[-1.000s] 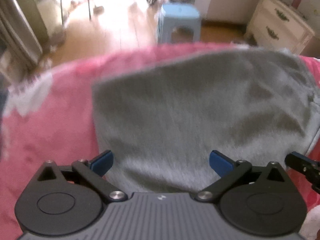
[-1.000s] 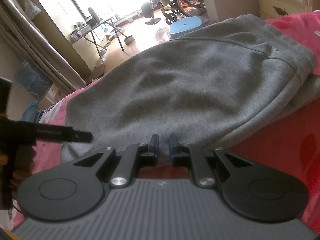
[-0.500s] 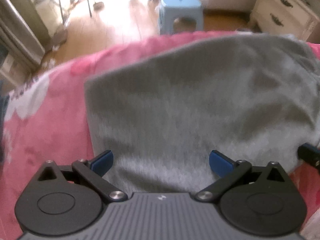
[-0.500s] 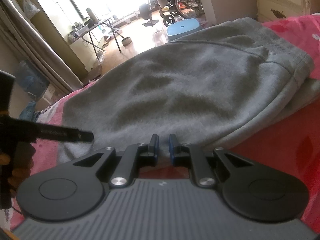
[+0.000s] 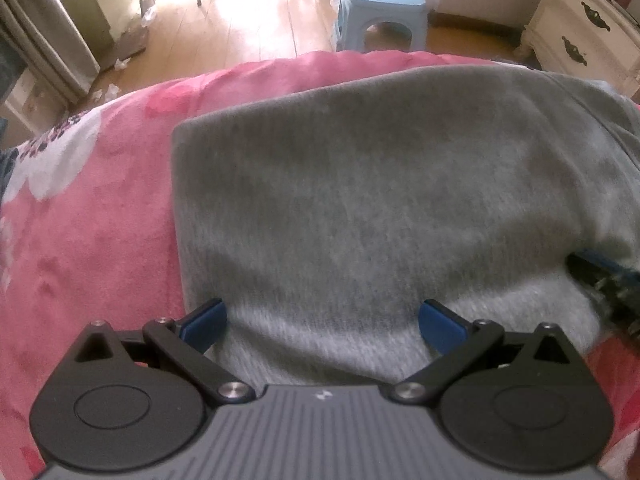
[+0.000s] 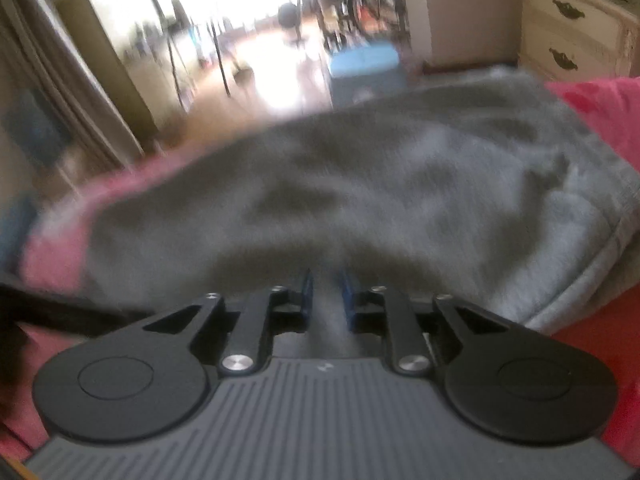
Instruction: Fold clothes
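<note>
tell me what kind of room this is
Most likely a bedroom in a home. The grey garment lies on a pink floral blanket that looks like bedding, a cream chest of drawers stands at the far right, and a blue plastic stool sits on the wooden floor.

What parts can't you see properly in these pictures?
- Right wrist view: everything is motion-blurred, so the grey garment shows no seams, and whether the right gripper pinches cloth is unclear.
- Left wrist view: the garment's right side is cut off by the frame edge; its near edge hides under the left gripper.
</note>
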The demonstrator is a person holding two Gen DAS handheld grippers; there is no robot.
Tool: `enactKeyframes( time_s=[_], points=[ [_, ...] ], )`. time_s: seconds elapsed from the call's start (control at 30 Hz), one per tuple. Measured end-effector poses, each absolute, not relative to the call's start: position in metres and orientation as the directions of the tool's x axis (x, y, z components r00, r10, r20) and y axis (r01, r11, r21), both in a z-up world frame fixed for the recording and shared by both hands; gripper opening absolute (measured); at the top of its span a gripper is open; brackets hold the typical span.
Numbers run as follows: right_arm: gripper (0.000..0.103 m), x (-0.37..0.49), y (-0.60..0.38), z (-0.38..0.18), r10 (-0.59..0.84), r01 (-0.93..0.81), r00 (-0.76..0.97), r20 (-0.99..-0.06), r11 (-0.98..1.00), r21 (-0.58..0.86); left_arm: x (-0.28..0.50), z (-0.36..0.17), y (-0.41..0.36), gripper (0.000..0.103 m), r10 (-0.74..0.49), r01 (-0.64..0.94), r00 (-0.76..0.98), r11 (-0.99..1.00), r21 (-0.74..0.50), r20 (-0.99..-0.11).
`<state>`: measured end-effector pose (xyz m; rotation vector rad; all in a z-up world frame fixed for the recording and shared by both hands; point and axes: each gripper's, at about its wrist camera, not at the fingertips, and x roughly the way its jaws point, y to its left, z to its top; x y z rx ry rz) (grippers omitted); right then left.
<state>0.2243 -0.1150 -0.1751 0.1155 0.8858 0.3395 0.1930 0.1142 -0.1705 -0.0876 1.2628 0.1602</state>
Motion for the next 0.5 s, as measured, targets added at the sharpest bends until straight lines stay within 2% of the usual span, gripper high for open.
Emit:
enactKeyframes(
  time_s=[0.13, 0.27, 0.5],
  points=[
    [0.017, 0.227, -0.107, -0.185, 0.293, -0.273, 0.559, -0.776, 0.948, 0.161, 0.194, -0.172, 0.114, 0.103, 0.078, -0.174, 0.29, 0.984, 0.028, -0.954],
    [0.026, 0.235, -0.106, -0.168, 0.306, -0.257, 0.58, -0.755, 0.948, 0.187, 0.194, -0.173, 0.112, 0.103, 0.084, -0.177, 0.289, 0.984, 0.033, -0.954],
    [0.039, 0.245, -0.093, -0.177, 0.279, -0.282, 0.598, -0.751, 0.951, 0.128, 0.194, -0.173, 0.112, 0.103, 0.082, -0.165, 0.294, 0.986, 0.034, -0.952]
  ],
)
